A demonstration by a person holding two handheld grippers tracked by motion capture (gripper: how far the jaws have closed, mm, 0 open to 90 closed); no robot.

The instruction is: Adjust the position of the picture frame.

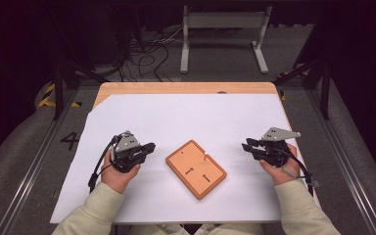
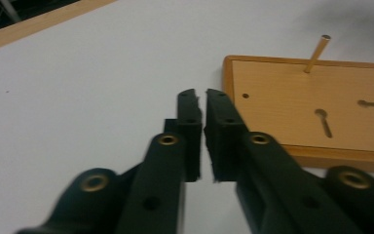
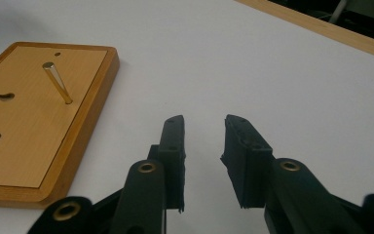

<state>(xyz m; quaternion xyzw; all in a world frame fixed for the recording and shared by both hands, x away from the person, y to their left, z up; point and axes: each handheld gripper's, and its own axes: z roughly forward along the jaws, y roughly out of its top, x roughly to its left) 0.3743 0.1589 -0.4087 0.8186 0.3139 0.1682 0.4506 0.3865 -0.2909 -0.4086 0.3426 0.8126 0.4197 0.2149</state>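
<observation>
At centre frame, a wooden board (image 1: pixel 196 169) carried one upright brass pin (image 1: pixel 204 155). The left gripper (image 1: pixel 150 146) was nearly pressed together, the right gripper (image 1: pixel 245 144) spread, both empty; a careless reach could topple the pin.

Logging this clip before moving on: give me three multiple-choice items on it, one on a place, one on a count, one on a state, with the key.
1. Where does the wooden board lie?
A. between the two hand-held grippers
B. at the table's far edge
C. on the floor

2. How many pegs stand up from the board?
A. none
B. one
C. three

3. How are the jaws of the right hand-held gripper?
A. clamped on the peg
B. pressed shut
C. apart, holding nothing

Key: 1 A, the high view shows the left hand-held gripper on its other side; 2 B, a single brass peg; 3 C, white sheet shows between them.
</observation>
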